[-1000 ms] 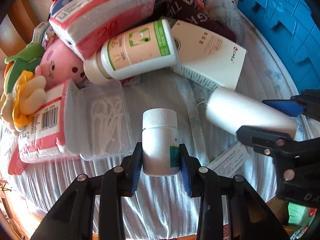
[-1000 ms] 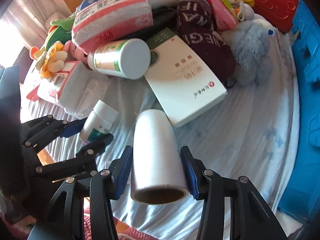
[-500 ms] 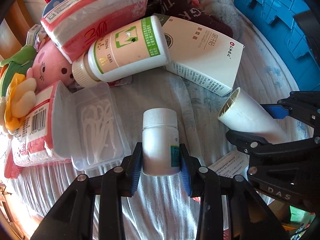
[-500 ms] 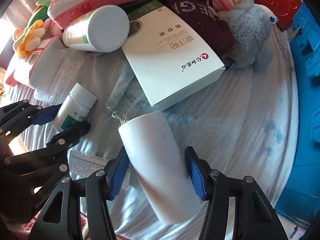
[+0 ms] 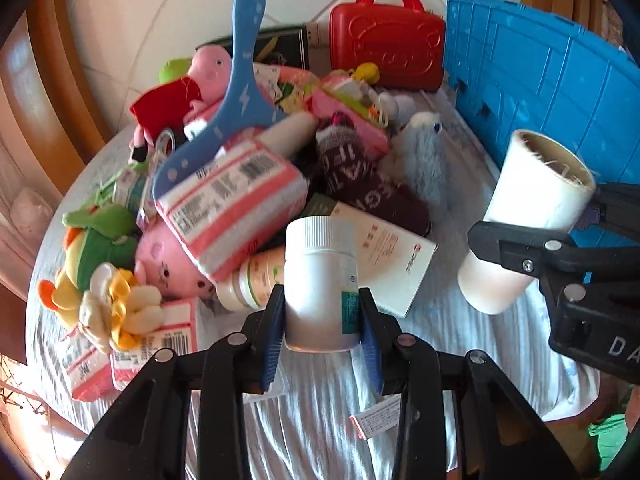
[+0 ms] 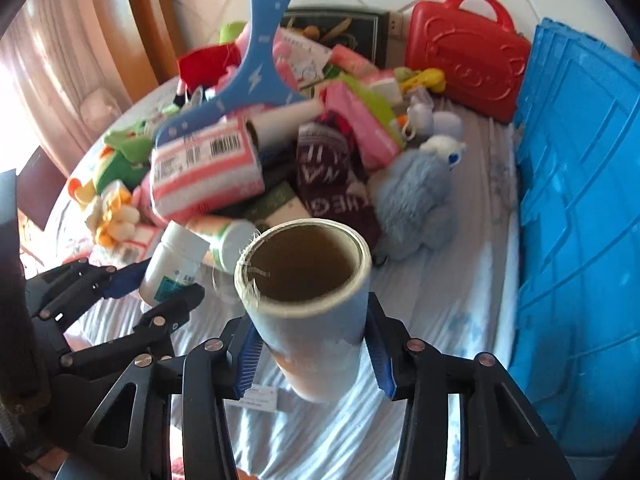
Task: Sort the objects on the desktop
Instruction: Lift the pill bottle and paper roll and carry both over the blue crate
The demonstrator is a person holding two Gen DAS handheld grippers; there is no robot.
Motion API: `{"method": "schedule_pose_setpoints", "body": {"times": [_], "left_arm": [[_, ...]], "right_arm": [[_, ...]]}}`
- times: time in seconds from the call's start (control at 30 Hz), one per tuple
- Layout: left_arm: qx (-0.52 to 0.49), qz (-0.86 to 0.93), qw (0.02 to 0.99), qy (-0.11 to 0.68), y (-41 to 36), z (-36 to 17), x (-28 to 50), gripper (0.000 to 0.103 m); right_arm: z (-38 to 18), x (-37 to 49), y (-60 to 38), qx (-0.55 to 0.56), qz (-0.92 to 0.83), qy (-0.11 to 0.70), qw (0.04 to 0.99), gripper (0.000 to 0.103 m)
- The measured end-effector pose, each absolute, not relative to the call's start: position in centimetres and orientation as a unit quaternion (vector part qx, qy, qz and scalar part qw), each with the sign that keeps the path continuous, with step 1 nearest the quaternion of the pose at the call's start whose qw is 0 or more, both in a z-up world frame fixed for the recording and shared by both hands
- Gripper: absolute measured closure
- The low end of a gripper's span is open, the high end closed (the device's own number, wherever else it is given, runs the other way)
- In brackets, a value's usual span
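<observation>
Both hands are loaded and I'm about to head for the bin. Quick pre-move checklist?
1. left gripper clamped on white pill bottle: ok.
2. right gripper around white roll, jaws closing: ok.
3. Roll clear of the tablecloth: ok.
4. Bottle lifted off the pile: ok.
5. blue crate at the right, open top visible: cannot tell.
6. Grippers apart from each other: ok.

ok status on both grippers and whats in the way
Left gripper shut on pill bottle, lifted. Right gripper closing on white roll, off the cloth. Toy pile ahead, blue crate at right.
</observation>
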State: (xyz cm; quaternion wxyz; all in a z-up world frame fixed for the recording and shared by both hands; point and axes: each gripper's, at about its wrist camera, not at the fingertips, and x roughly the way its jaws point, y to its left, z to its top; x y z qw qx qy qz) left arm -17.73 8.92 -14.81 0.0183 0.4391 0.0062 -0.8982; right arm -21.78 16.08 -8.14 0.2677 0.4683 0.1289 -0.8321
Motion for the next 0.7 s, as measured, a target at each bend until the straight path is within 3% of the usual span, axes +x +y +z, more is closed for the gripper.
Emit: {"method": "schedule_pose_setpoints", "body": {"times": [0.43,0.7], "left_arm": [[0.306,-0.951,-0.036,0.001,16.1,-1.7,-18.3,0.069],[0.273,-0.956,-0.104,-0.023,25.8,5.9,-20.5,0.069]], "right_arm": [[9.8,-23.5,22.0,0.303,-0.916,0.093,0.245,0.058],[16.3,-25.3,32.5,0.273,-0.949,0.094,0.126,0.058]]}}
